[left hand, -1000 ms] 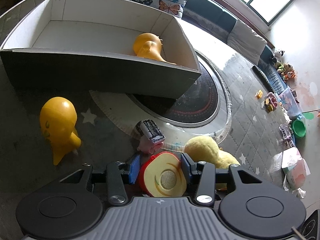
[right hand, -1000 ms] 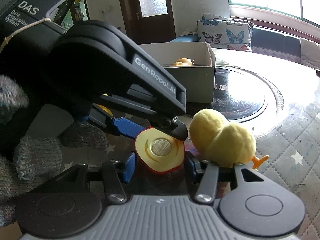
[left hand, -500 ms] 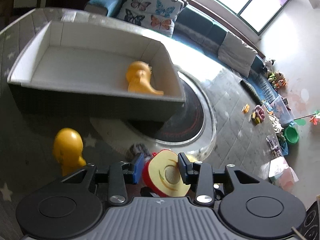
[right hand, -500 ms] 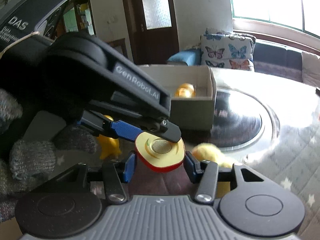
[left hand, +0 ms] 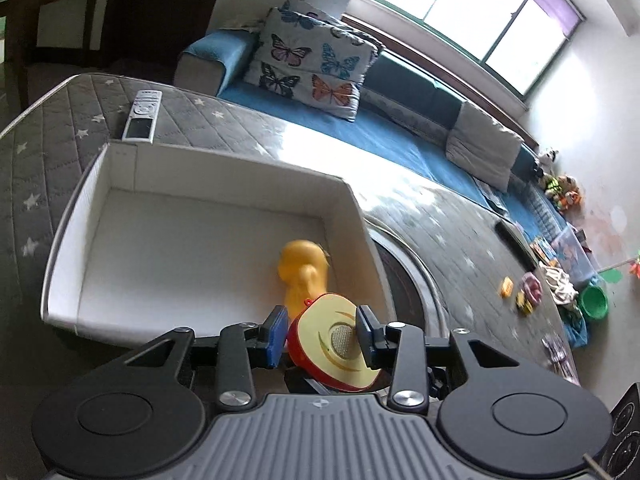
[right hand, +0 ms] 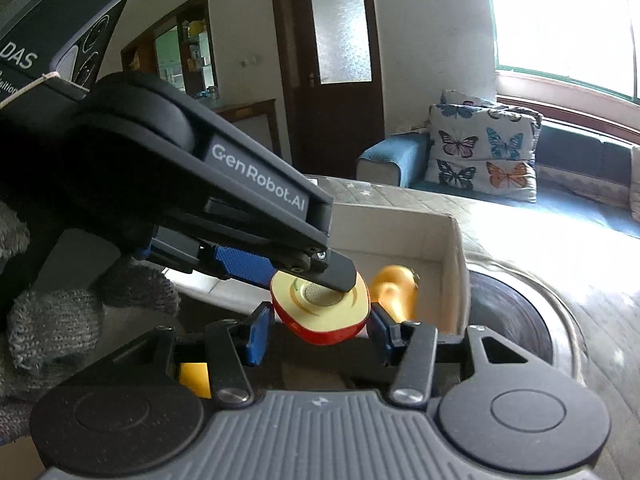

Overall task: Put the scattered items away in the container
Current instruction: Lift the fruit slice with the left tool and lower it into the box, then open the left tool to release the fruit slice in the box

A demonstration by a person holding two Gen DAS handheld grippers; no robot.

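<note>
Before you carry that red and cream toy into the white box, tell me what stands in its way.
Nothing visible blocks it. The red and cream toy hangs at the white box's near wall, between both grippers' fingers. An orange toy lies inside near the right wall; the floor to its left is bare.
</note>
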